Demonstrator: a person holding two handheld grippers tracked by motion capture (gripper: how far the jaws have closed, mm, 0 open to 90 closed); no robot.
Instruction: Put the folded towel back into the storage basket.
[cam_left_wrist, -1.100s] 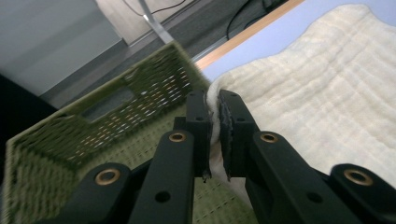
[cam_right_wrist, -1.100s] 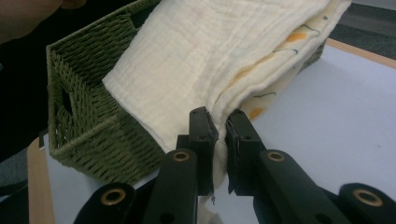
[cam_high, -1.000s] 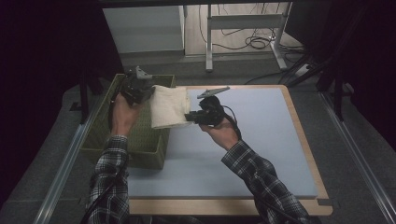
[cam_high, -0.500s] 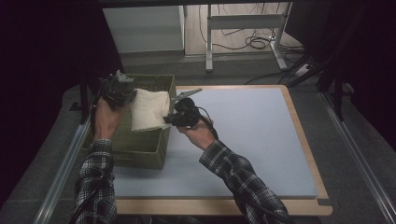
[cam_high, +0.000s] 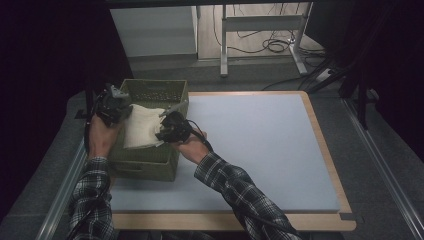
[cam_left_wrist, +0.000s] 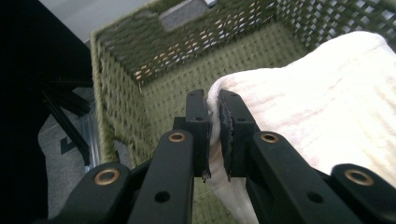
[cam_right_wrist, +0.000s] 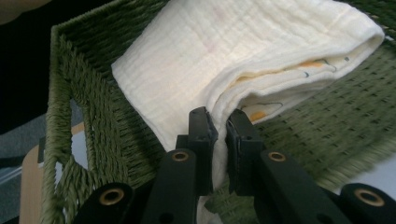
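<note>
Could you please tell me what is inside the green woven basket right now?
A folded cream cloth, pinched by both grippers, hangs over the basket. Bare woven floor shows beside it; what lies beneath the cloth is hidden.

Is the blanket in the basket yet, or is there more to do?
Nearly. The folded cream cloth is already over the green basket. The left gripper and right gripper each pinch an edge of it. Left to do: lower it to the bottom and let go.

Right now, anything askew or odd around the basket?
Nothing stands out. The folded cloth hangs level between the left gripper and right gripper, each shut on an edge, over the open basket. The basket sits upright at the table's left edge. No spill or damage visible.
</note>
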